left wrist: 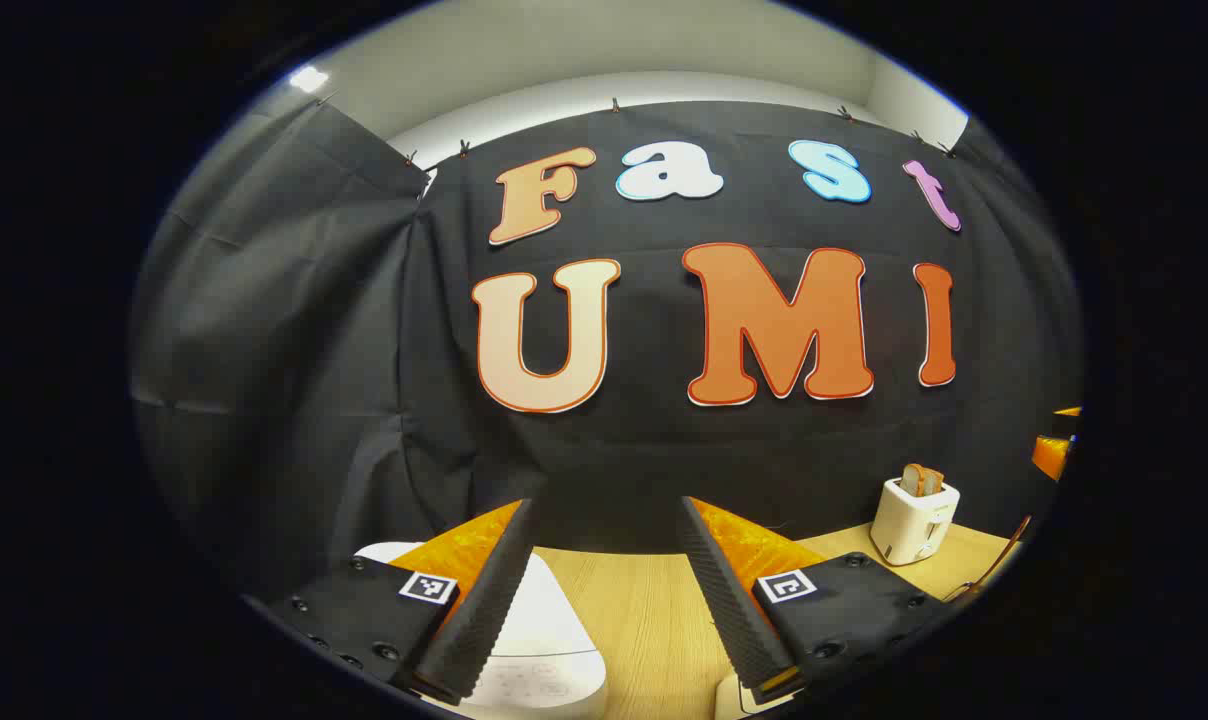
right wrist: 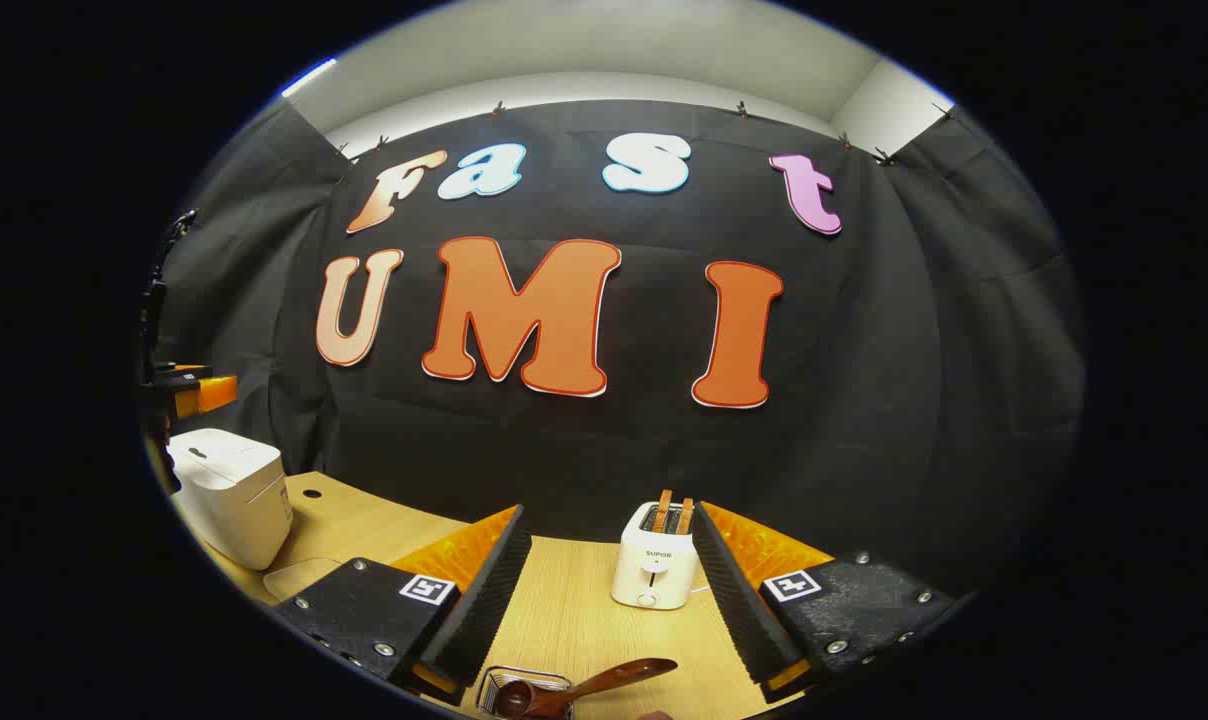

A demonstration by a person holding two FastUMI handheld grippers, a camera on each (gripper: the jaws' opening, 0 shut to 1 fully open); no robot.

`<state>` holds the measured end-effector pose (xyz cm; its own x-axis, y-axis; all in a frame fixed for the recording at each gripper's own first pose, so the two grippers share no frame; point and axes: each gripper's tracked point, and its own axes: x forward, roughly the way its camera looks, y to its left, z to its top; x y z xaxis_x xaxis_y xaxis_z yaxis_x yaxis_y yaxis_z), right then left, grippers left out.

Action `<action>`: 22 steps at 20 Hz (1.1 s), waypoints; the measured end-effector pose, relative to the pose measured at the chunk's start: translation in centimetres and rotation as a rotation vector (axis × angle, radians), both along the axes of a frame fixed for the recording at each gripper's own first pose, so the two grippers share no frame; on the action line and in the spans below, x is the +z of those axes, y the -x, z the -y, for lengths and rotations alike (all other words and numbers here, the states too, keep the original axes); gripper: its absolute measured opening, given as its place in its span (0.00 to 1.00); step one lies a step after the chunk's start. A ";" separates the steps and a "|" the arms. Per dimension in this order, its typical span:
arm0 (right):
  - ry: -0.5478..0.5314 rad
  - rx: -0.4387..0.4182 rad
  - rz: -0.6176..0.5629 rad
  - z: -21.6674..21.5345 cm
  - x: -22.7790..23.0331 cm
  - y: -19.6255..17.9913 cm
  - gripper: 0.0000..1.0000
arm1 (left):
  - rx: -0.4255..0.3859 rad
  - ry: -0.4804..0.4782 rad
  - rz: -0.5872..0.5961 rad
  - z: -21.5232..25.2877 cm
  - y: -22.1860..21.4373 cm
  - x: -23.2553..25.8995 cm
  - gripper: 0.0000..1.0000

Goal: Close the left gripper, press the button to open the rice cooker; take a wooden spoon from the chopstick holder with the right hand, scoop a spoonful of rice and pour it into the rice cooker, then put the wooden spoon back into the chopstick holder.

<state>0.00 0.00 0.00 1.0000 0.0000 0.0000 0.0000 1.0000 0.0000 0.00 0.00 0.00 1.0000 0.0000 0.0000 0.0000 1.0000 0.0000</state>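
Note:
In the left gripper view my left gripper (left wrist: 606, 510) is open and holds nothing; it hovers above the white rice cooker (left wrist: 539, 640), whose lid is down. The rice cooker (right wrist: 232, 490) also stands at the far left of the right gripper view, with the left gripper's body (right wrist: 192, 392) above it. My right gripper (right wrist: 609, 515) is open and holds nothing, above a wire chopstick holder (right wrist: 524, 688). Dark wooden spoons (right wrist: 604, 680) lie in the holder, one handle pointing right.
A white toaster (right wrist: 654, 565) with two bread slices stands on the wooden table (right wrist: 574, 610) between the right gripper's fingers, near the back wall. The same toaster (left wrist: 914, 520) stands at the right of the left gripper view. A clear container (right wrist: 299, 575) lies beside the rice cooker.

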 end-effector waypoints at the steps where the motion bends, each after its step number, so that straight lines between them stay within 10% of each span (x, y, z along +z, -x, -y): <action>1: 0.001 -0.001 -0.001 0.1 0.0 0.1 0.96 | 0.002 -0.002 0.000 0.0 0.0 0.0 0.94; 22: -0.029 0.003 0.021 0.3 0.7 0.0 0.96 | 0.002 -0.031 0.037 0.1 0.2 1.1 0.91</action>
<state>0.02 -0.26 0.66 0.9998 0.0032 0.0208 -0.0037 0.9996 0.0286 -0.18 -0.11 1.13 0.9993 0.0016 0.0368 -0.0028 0.9995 0.0307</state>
